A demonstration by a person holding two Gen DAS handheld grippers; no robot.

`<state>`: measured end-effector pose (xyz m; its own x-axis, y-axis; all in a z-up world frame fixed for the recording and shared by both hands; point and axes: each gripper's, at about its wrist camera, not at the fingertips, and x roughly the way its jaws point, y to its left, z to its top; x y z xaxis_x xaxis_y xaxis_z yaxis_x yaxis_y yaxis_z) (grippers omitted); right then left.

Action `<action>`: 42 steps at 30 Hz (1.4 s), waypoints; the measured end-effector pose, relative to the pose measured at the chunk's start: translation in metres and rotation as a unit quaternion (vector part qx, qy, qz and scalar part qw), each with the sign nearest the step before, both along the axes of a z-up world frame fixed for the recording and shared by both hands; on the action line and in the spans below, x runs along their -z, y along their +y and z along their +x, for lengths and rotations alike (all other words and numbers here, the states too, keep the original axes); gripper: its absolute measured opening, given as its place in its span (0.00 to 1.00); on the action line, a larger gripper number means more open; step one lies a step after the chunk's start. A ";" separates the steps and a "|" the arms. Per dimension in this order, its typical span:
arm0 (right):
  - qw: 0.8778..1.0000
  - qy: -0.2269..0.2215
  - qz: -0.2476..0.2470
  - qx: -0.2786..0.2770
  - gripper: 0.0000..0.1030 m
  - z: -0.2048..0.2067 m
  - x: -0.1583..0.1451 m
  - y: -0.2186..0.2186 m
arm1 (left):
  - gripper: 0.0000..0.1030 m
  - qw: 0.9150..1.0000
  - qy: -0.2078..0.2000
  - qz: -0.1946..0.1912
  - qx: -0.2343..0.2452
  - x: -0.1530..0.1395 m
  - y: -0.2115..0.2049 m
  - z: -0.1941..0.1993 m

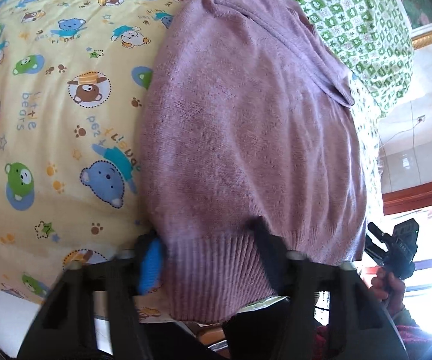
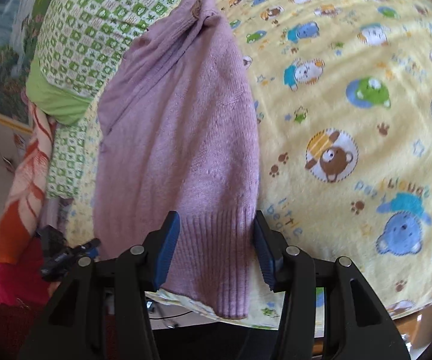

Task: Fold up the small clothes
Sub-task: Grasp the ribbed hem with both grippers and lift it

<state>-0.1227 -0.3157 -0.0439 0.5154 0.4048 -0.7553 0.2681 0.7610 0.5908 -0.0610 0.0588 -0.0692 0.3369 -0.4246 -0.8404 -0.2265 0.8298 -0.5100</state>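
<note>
Spread lengthwise over a yellow fleece blanket printed with cartoon bears point(image 1: 51, 96): a mauve knitted sweater point(image 1: 246, 138), ribbed hem toward both cameras and drooping a little past the near edge of the bed. Clamped around one corner of that ribbed hem, the left gripper point(image 1: 210, 258), black-framed with blue pads, one finger on each side of the bunched knit and pressing into it. At the other hem corner, the right gripper point(image 2: 213, 249), partly spread, blue pads flanking the ribbing; cannot tell whether both pads actually bite the fabric or merely touch its edges. Beyond the far end of the sweater, near the neckline, a green-and-white checked quilt point(image 2: 96, 21) lying across the bed and overlapping the yellow blanket, with an orange-and-white patterned blanket point(image 2: 27, 186) hanging beside it. Seen from each wrist view at the frame edge: the opposite gripper held in a hand above a dark red sleeve point(image 2: 9, 324). Past the bed, pale wall tiles and a reddish wooden frame point(image 1: 420, 195) in strong sunlight.
</note>
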 end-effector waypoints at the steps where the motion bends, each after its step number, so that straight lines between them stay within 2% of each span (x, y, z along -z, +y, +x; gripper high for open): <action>1: 1.000 -0.001 0.009 0.002 0.49 -0.001 0.001 -0.001 | 0.13 1.000 0.003 -0.007 0.002 0.002 0.001 -0.001; 3: 1.000 -0.005 0.020 -0.003 0.49 -0.003 0.003 0.000 | 0.11 1.000 0.008 -0.022 0.002 0.007 0.002 -0.003; 5: 1.000 -0.004 0.022 -0.017 0.48 -0.005 0.004 0.001 | 0.08 1.000 0.000 -0.017 0.004 0.006 -0.003 -0.004; 7: 0.999 0.000 0.013 -0.033 0.33 -0.008 0.005 0.005 | 0.08 1.000 -0.006 -0.010 0.005 0.005 -0.007 -0.007; 8: 0.999 0.012 0.003 -0.043 0.09 -0.008 0.008 0.009 | 0.07 1.000 -0.008 -0.010 0.004 0.003 -0.007 -0.008; 9: 0.999 0.020 -0.004 -0.046 0.07 -0.010 0.010 0.011 | 0.07 1.000 -0.012 -0.010 0.004 0.001 -0.007 -0.010; 14: 1.000 -0.002 0.009 -0.021 0.07 -0.030 0.005 -0.001 | 0.07 0.999 -0.034 -0.017 0.004 -0.013 -0.001 -0.014; 17: 0.999 -0.023 0.023 -0.022 0.07 -0.028 -0.005 -0.003 | 0.07 0.998 -0.053 -0.026 0.003 -0.030 0.001 -0.011; 21: 0.995 -0.079 0.055 -0.017 0.07 -0.013 -0.035 0.001 | 0.07 0.996 -0.086 -0.027 0.016 -0.059 -0.001 0.009; 25: 0.989 -0.133 0.059 -0.026 0.07 0.013 -0.071 0.004 | 0.07 0.991 -0.130 -0.038 0.000 -0.092 0.007 0.044; 29: 0.982 -0.178 0.055 -0.027 0.07 0.053 -0.101 -0.002 | 0.07 0.984 -0.169 -0.039 -0.029 -0.119 0.018 0.090; 33: 0.978 -0.203 0.050 -0.010 0.07 0.103 -0.115 -0.016 | 0.07 0.980 -0.192 -0.021 -0.046 -0.135 0.026 0.149; 37: 0.976 -0.213 0.035 0.004 0.07 0.167 -0.119 -0.032 | 0.07 0.978 -0.201 -0.008 -0.060 -0.141 0.036 0.208; 42: 0.977 -0.212 0.025 0.018 0.07 0.245 -0.118 -0.048 | 0.07 0.978 -0.194 0.010 -0.073 -0.134 0.036 0.283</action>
